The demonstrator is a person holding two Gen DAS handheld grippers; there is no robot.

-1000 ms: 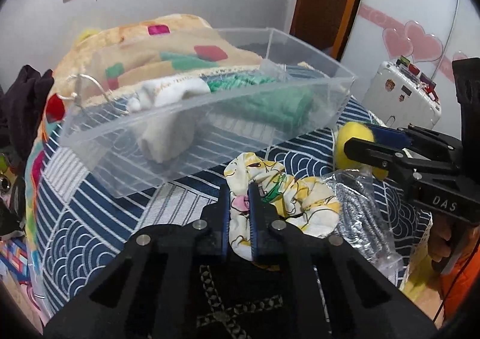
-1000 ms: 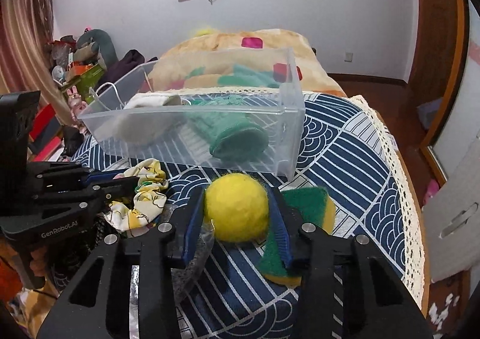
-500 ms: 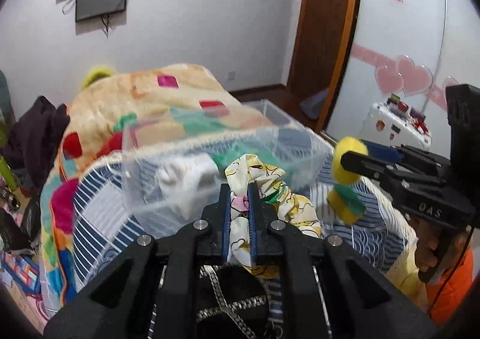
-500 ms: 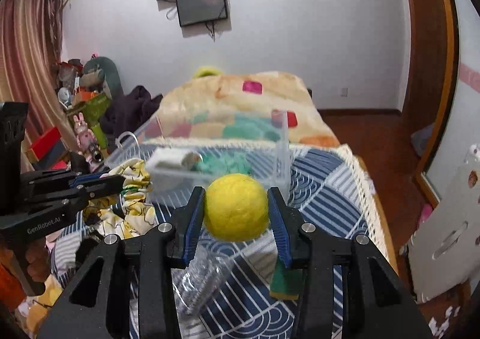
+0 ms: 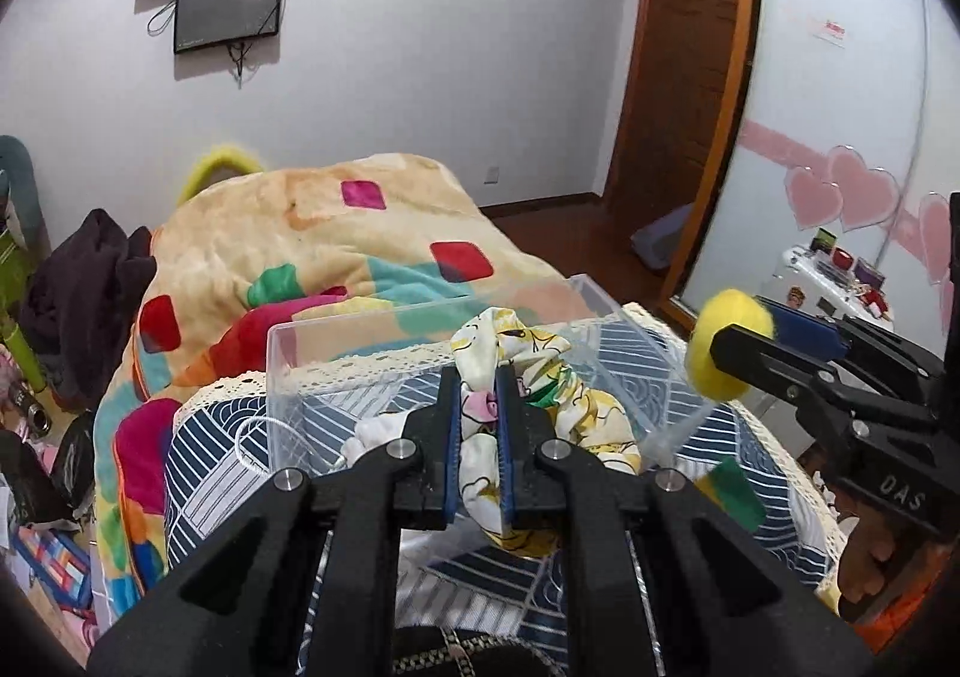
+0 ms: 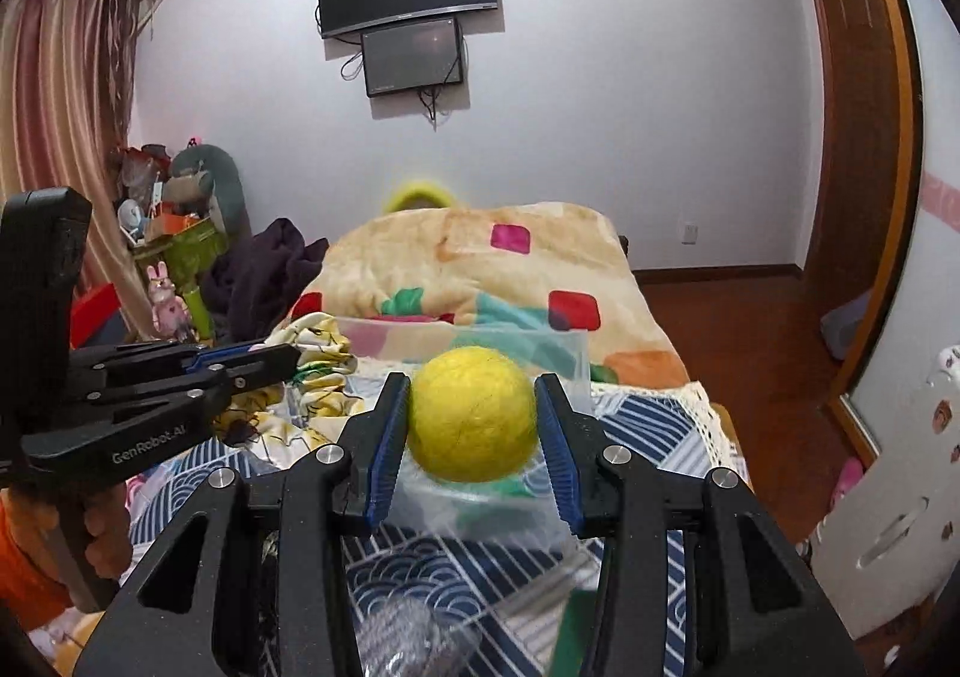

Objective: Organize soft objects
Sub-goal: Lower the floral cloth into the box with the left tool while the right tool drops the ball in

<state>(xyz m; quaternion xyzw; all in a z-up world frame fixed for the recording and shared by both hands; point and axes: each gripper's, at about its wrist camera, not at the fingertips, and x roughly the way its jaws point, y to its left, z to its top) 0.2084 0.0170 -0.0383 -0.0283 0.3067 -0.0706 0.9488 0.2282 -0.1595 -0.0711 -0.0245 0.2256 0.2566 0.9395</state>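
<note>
Bed with navy wave-pattern cover [image 5: 216, 455] carries a clear rectangular plastic bin [image 5: 288, 377] mid-cover, near the lace-trimmed far edge. Left gripper [image 5: 480, 425] jaws nearly together, clamped on a cream floral fabric scrunchie [image 5: 576, 413], held above the bin's near wall. Right gripper [image 6: 474, 425] part-open, pads pressing a fuzzy yellow felt ball [image 6: 472, 414], in the air in front of the bin.
</note>
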